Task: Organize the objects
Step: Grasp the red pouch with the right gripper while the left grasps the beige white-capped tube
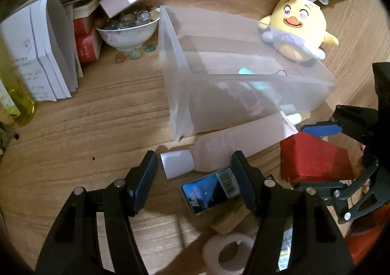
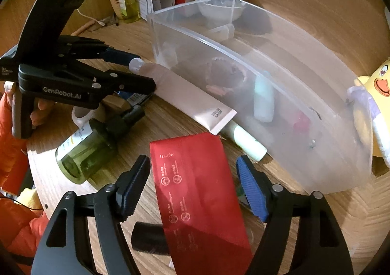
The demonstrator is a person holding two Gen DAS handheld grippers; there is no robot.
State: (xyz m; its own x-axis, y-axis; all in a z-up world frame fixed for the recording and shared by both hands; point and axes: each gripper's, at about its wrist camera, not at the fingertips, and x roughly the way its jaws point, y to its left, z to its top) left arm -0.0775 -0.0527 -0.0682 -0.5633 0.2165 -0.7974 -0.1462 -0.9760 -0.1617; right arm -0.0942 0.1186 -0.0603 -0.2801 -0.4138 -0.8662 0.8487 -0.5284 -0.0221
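Observation:
A translucent plastic bin (image 1: 219, 80) (image 2: 280, 104) stands on the wooden table and holds several small items. A pale pink tube (image 1: 241, 141) (image 2: 190, 94) with a white cap (image 1: 176, 163) lies against the bin's near side. My left gripper (image 1: 195, 172) is open, its fingers on either side of the tube's cap end; it shows at the left of the right wrist view (image 2: 136, 72). My right gripper (image 2: 192, 177) is open with its fingers either side of a red box (image 2: 195, 192) (image 1: 314, 160), not touching it.
A blue carton (image 1: 209, 189), a tape roll (image 1: 229, 255) and a green glass bottle (image 2: 95, 148) lie near the grippers. A light green tube (image 2: 243, 138) lies by the bin. A yellow plush chick (image 1: 297, 29), a bowl of glass stones (image 1: 129, 29) and stacked papers (image 1: 46, 51) stand behind.

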